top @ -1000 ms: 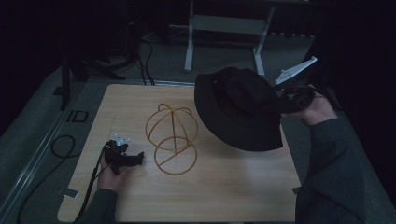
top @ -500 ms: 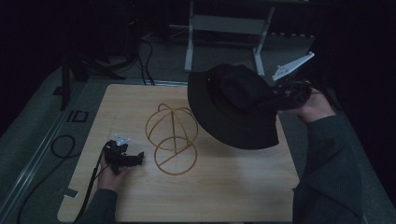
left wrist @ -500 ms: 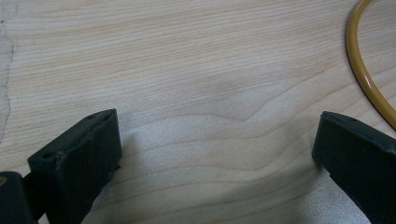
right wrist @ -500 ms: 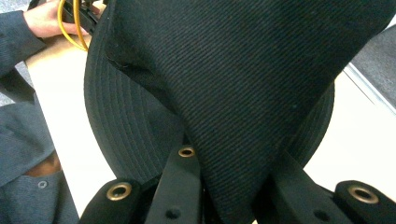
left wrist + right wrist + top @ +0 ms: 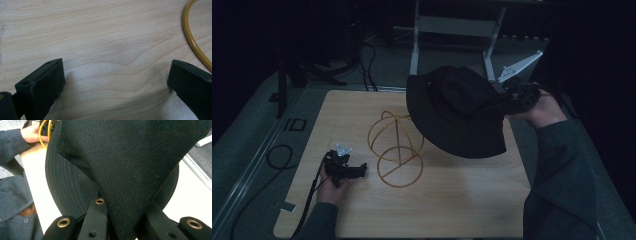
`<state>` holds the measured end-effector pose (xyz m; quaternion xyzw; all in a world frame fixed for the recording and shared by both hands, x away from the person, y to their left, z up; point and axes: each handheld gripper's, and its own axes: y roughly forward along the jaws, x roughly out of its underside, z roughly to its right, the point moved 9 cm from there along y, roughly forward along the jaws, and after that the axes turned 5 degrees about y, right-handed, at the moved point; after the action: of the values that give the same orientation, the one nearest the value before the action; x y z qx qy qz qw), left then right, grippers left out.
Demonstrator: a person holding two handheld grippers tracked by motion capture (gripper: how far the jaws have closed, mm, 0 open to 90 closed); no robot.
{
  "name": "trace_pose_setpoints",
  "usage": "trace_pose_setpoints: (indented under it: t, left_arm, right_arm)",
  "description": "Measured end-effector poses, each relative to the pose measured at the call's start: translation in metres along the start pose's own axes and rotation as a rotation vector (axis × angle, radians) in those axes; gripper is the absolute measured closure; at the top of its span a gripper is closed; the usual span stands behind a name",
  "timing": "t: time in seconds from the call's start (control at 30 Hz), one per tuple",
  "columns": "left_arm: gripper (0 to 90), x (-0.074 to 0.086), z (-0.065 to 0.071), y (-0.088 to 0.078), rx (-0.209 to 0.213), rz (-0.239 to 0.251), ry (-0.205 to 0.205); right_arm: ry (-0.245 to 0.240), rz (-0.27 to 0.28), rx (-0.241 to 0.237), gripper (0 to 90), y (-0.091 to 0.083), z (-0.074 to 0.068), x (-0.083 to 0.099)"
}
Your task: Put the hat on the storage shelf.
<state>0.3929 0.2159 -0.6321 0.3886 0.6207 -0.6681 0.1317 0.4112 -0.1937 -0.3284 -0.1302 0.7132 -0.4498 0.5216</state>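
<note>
Hat: black bucket hat [image 5: 457, 112], held up off the table, tilted, over the table's far right part; brim overlapping the top of the wire stand in the high view; whether touching, cannot tell.
Hat grip: crown cloth pinched between the jaws of the right gripper [image 5: 512, 97], clenched on the hat [image 5: 117, 170]; brim stitching seen below the fold in the right gripper view.
Right gripper: at the hat's right edge, past the table's right rim, grey plate pointing up and away.
Stand: yellow wire stand [image 5: 396, 150], ring base flat on the wood near the table's middle, round cage above it; upright.
Left gripper: left gripper [image 5: 346, 167] lying low on the table [image 5: 452, 205], just left of the stand's base ring; jaws released, wide apart, bare wood between them [image 5: 112, 75]; ring [image 5: 193, 42] curving past the right jaw, apart from it.
Open room: bare wood in front of the stand and along the near edge; bare strip at the far left corner.
Edges: hat brim hanging past the stand toward the right rim; left cable [image 5: 307, 205] trailing off the near left edge.
</note>
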Motion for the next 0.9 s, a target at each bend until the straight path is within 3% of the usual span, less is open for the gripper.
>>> trace_pose_setpoints:
  t: [0.37, 0.9]
  left_arm:
    - [1.6, 0.0, 0.0, 0.0, -0.001, 0.0, -0.001]
    - [1.5, 0.0, 0.0, 0.0, -0.001, 0.0, -0.001]
  right_arm:
    - [-0.043, 0.008, -0.023, 85.3, 0.0, -0.011, -0.015]
    - [-0.106, -0.028, -0.041, 85.3, 0.012, -0.028, -0.034]
